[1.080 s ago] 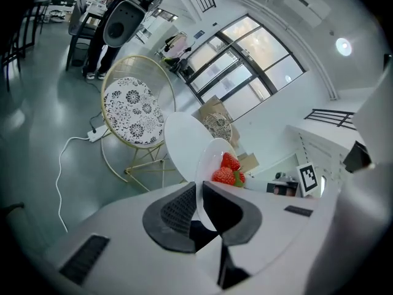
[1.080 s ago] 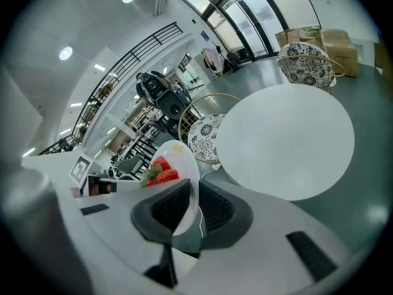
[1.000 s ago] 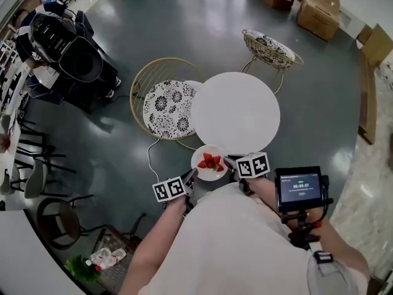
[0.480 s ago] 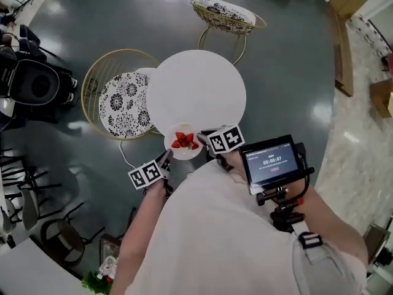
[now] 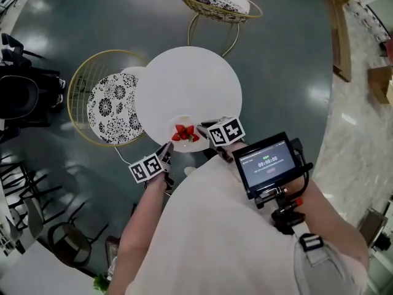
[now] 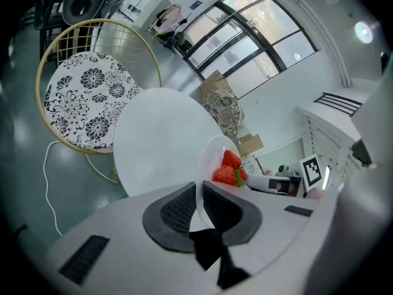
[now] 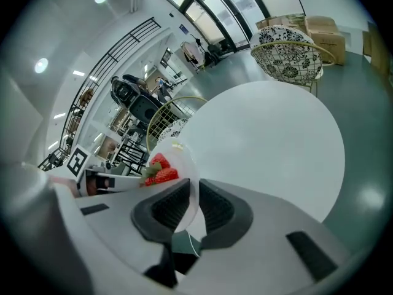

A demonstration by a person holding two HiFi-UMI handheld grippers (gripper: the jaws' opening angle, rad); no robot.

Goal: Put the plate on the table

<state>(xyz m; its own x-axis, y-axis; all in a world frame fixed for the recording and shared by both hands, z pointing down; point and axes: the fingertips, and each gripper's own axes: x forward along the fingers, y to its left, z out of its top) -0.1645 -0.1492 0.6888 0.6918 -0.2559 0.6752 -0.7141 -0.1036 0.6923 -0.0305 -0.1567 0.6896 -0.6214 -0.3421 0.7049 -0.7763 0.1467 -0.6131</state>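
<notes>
1. The plate [image 5: 174, 141] is white and has red strawberries [image 5: 184, 132] on it.
2. It is held between the two grippers, over the near edge of the round white table [image 5: 190, 78].
3. From above, it looks as if it may be just over the table top, but I cannot tell if it touches.
4. The left gripper [image 5: 166, 152] pinches the left rim of the plate. Its jaws are closed thin on the rim.
5. The right gripper [image 5: 204, 132] pinches the right rim the same way.
6. In the left gripper view, the plate [image 6: 209, 155] stands between the dark pads [image 6: 178, 211], with the strawberries [image 6: 228, 169] past them.
7. In the right gripper view, the plate [image 7: 184, 161] sits between the pads [image 7: 215, 204] too.
8. A chair [image 5: 107, 106] with a flower cushion stands just beside the table on the left.
</notes>
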